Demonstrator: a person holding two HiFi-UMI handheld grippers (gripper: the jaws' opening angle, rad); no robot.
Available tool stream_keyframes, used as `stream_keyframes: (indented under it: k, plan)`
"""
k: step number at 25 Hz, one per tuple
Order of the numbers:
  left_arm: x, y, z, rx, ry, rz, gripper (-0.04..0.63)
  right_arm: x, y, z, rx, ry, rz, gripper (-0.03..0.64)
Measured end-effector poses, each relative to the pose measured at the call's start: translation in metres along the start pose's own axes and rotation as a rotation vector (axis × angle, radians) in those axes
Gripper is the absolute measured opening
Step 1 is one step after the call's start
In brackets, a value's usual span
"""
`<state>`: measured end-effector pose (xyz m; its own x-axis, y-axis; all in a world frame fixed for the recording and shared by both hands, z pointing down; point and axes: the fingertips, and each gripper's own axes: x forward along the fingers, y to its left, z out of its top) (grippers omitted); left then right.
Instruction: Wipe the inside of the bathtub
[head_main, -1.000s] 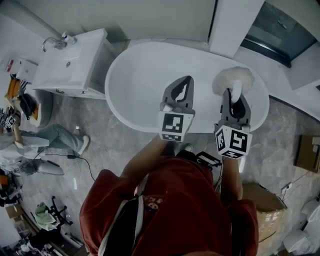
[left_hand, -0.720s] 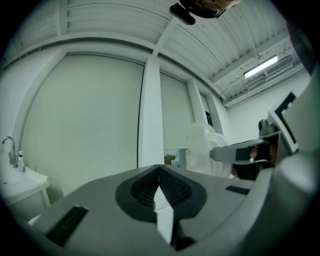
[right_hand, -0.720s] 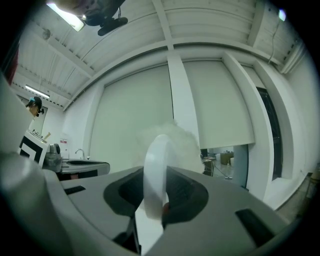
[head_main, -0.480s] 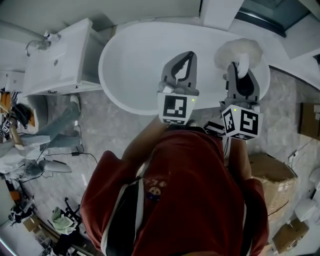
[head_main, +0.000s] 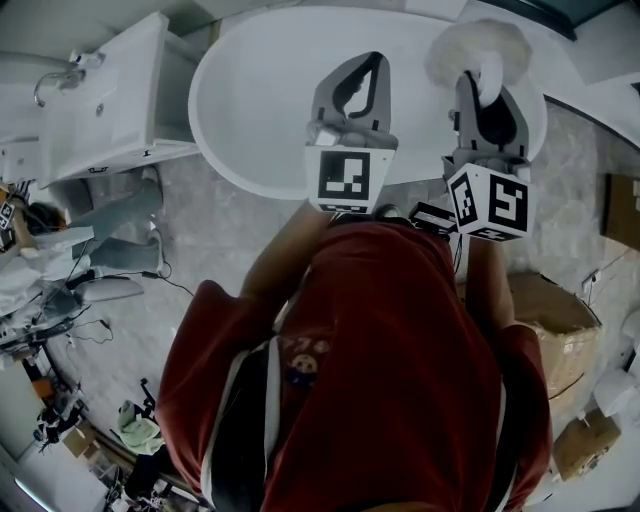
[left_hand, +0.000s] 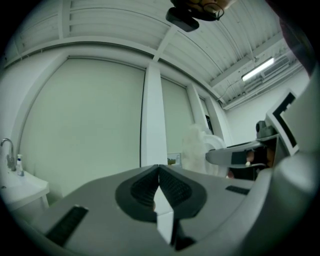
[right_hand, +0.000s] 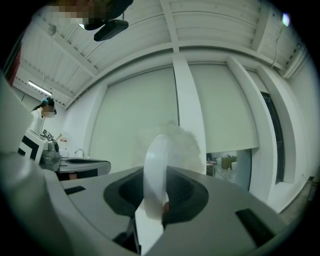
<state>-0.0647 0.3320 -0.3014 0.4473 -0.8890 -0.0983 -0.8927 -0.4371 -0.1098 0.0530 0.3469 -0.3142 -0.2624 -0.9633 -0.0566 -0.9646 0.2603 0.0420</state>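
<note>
The white oval bathtub (head_main: 250, 110) lies at the top of the head view. My right gripper (head_main: 482, 88) is held over its right end, shut on the white handle (right_hand: 155, 175) of a fluffy white duster (head_main: 478, 45). The duster's head (right_hand: 177, 142) sticks up past the jaws, which point toward the wall and ceiling. My left gripper (head_main: 372, 62) hovers over the tub's middle, shut (left_hand: 159, 167) with nothing between its jaws. In the left gripper view the duster (left_hand: 197, 147) shows off to the right, beside the right gripper's body.
A white vanity with a sink (head_main: 100, 100) and faucet (head_main: 55, 80) stands left of the tub. A seated person (head_main: 95, 235) and cables occupy the floor at left. A cardboard box (head_main: 550, 330) sits at right. A white pillar (right_hand: 187, 115) rises behind the tub.
Both grippers have come up closer to the head camera and look larger. The tub has slid toward the top of the view. The duster stays in the right gripper.
</note>
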Motion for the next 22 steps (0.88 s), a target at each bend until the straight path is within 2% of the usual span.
stream_keyframes:
  k: [7, 22]
  plan:
    - [0.001, -0.004, 0.004, 0.004, -0.013, -0.006, 0.015, 0.000, 0.003, 0.001, -0.046, -0.011, 0.002, 0.097]
    - [-0.009, 0.000, 0.012, -0.006, -0.028, 0.026, 0.015, -0.005, 0.011, -0.001, -0.045, -0.018, 0.015, 0.097]
